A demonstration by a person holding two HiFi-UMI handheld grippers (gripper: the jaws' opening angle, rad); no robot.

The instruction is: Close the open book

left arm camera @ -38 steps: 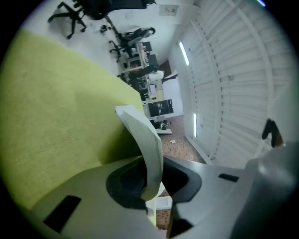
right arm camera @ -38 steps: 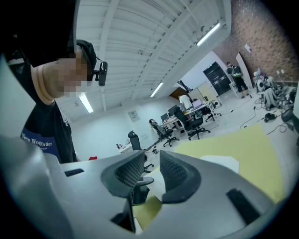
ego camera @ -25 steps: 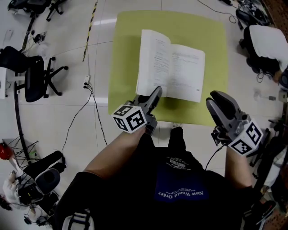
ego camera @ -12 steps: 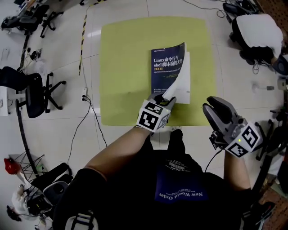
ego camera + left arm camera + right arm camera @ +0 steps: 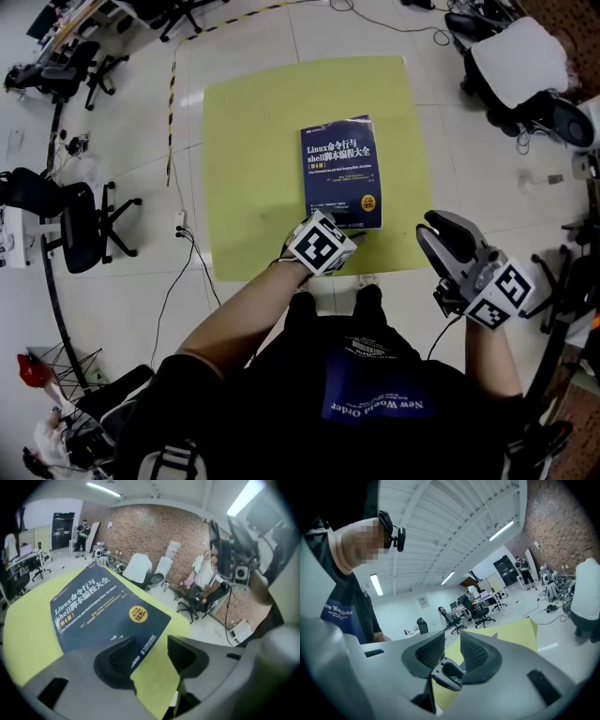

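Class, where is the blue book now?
In the head view the blue book lies closed on the yellow-green table, slightly right of centre, toward the near edge.

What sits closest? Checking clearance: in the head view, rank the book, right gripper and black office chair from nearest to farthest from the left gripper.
1. book, corner between the opening jaws of the left gripper.
2. right gripper, off to its right.
3. black office chair, far left.
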